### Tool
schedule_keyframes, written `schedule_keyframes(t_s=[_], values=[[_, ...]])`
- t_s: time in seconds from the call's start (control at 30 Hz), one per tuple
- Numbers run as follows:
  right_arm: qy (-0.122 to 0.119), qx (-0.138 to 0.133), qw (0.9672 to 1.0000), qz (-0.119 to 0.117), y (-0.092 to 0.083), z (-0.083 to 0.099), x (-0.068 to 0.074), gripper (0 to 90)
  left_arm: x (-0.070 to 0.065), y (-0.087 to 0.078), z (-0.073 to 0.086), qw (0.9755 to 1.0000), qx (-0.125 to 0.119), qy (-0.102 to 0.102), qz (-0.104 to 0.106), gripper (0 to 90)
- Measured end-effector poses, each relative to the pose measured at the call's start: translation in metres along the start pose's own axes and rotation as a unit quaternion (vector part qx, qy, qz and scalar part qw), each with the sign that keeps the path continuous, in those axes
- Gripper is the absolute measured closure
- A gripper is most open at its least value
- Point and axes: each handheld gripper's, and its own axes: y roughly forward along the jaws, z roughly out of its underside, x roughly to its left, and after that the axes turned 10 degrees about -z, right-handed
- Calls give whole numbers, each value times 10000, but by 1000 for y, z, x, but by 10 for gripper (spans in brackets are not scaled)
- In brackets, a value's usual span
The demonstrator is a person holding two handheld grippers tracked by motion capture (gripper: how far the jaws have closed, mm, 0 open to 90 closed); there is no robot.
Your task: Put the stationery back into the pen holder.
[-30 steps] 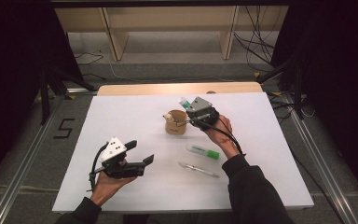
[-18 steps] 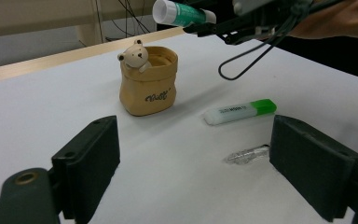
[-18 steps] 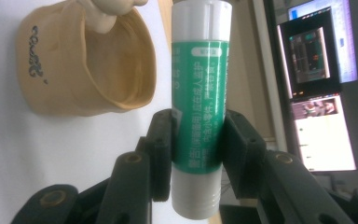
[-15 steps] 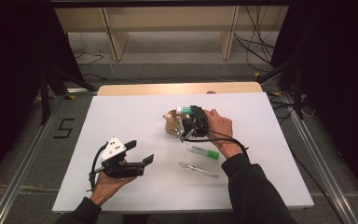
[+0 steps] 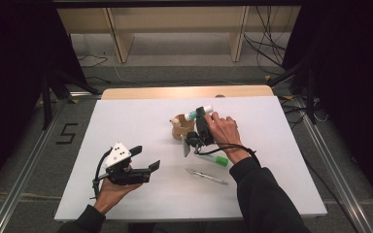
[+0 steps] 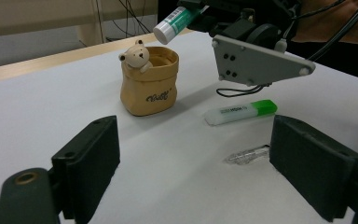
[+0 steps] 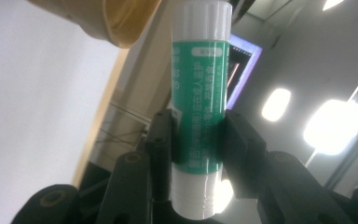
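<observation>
My right gripper [image 5: 200,116] is shut on a green-and-white glue stick [image 5: 197,113], its two pads pressing the stick's lower half [image 7: 199,102]. The stick's white cap end [image 6: 175,21] hangs tilted just above the rim of a tan cup with a small bear figure [image 6: 149,86], which stands upright mid-table [image 5: 180,127]. The cup's rim [image 7: 116,18] lies beside the stick in the right gripper view. My left gripper [image 5: 145,158] rests near the table's front left, open with nothing between its fingers [image 6: 93,158].
A white-and-green highlighter [image 5: 212,159] lies on the white table [image 5: 126,116] under the right wrist. A clear pen [image 5: 206,176] lies nearer the front edge. The right gripper's grey plate [image 6: 256,60] hangs above the highlighter [image 6: 240,112].
The right hand has come down and to the left with the glue stick, bringing its cap end over the cup. The left gripper has stayed put.
</observation>
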Motion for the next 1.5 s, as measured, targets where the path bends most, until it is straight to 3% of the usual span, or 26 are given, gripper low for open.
schedule_keyframes(t_s=[0.27,0.6,0.97,1.1,1.17,1.5], values=[[-733,127,9972,73,4,-6,3,663,0,0,0,10000,-2,-4,6,156],[-949,159,9954,49,9,-15,5,663,1,0,0,10000,-1,-4,16,156],[-1146,160,9932,-129,10,-23,6,662,1,-1,-1,10000,-29,-11,15,156],[-1120,106,9936,-83,11,-27,8,662,1,-1,-1,10000,-24,-10,8,156],[-1151,177,9929,-227,10,-27,9,662,2,-1,-1,10000,-27,-10,14,156],[-1322,234,9903,-369,13,-31,7,660,1,-1,-1,10000,-28,-15,17,156]])
